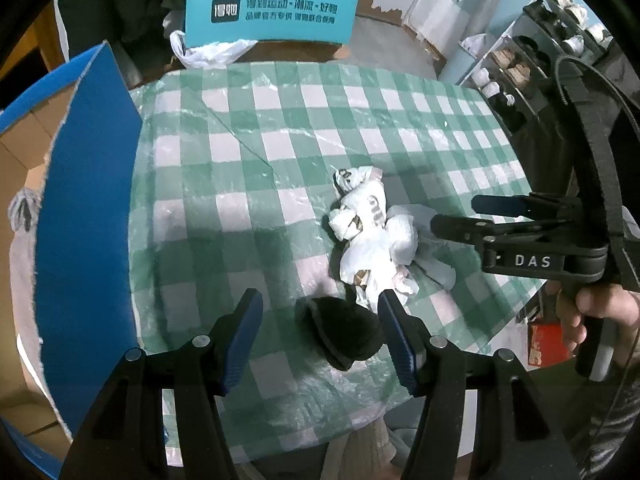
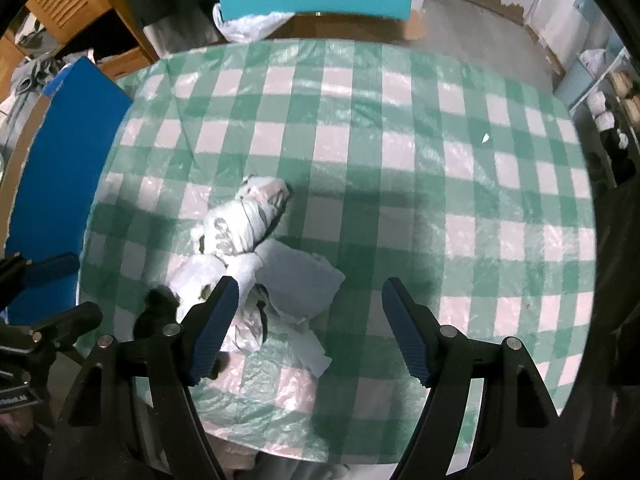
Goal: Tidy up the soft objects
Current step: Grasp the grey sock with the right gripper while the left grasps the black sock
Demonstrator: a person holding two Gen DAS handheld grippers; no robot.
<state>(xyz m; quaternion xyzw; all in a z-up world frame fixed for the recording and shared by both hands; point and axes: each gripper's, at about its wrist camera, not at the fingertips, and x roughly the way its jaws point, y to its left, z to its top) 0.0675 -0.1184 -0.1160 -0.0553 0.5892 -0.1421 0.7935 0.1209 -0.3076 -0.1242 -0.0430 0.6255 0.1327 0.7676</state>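
Note:
A black soft object (image 1: pixel 340 330) lies on the green-and-white checked tablecloth (image 1: pixel 280 128) near the front edge. My left gripper (image 1: pixel 320 320) is open with its jaws on either side of it, not closed on it. Just behind lies a pile of crumpled white bags and cloths (image 1: pixel 372 236), which also shows in the right wrist view (image 2: pixel 248 248). My right gripper (image 2: pixel 310 312) is open and empty above the pile's right part; it appears from the side in the left wrist view (image 1: pixel 456 214). The black object (image 2: pixel 160 308) is partly hidden behind the right gripper's left finger.
An open cardboard box with blue flaps (image 1: pixel 88 200) stands at the table's left edge. A teal box with printed text (image 1: pixel 272 14) and a white plastic bag (image 1: pixel 212 50) sit behind the table. Shelves with white items (image 1: pixel 520 60) stand at the right.

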